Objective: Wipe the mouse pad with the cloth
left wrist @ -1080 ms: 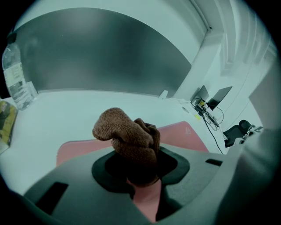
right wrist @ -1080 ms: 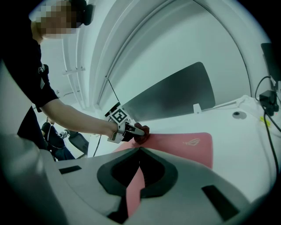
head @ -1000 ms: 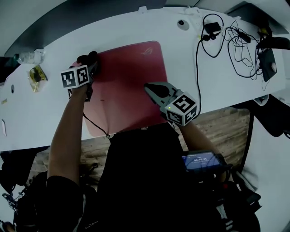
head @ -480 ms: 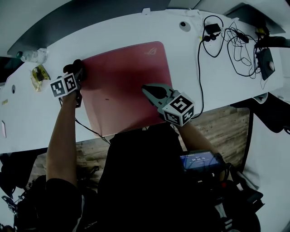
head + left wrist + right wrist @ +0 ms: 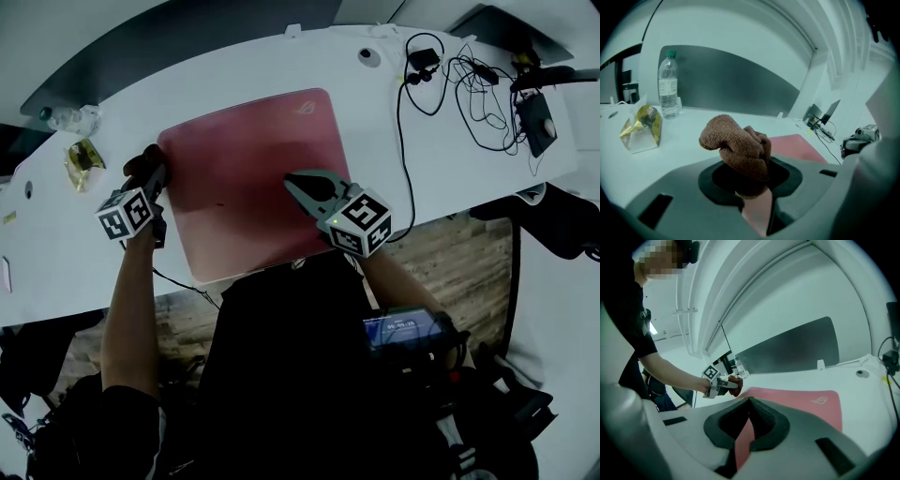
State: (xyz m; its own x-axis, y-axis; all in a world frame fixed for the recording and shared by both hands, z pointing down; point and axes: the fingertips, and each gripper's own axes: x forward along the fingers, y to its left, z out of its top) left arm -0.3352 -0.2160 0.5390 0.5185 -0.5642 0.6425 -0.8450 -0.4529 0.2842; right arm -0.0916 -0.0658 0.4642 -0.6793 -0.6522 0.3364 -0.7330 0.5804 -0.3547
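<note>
The red mouse pad [image 5: 248, 173] lies flat on the white table [image 5: 56, 244]. My left gripper [image 5: 148, 173] is shut on a bunched brown cloth [image 5: 139, 164], which sits just off the pad's left edge. In the left gripper view the cloth [image 5: 738, 145] bulges out above the jaws, with the pad [image 5: 794, 146] to its right. My right gripper [image 5: 298, 186] is shut with nothing in it, its tips over the pad's near right part. In the right gripper view, the pad [image 5: 801, 401] stretches ahead and the left gripper [image 5: 723, 385] holds the cloth [image 5: 736, 382] at the pad's far corner.
A water bottle [image 5: 669, 86] and a yellow packet [image 5: 641, 129] stand on the table to the left of the cloth. Tangled black cables [image 5: 469, 80] and a black device [image 5: 536, 120] lie at the right end. The table's near edge runs just below the pad.
The left gripper has slid left and nearer with the cloth, from the pad's far left corner to just off its left edge. The right gripper has stayed put on the pad.
</note>
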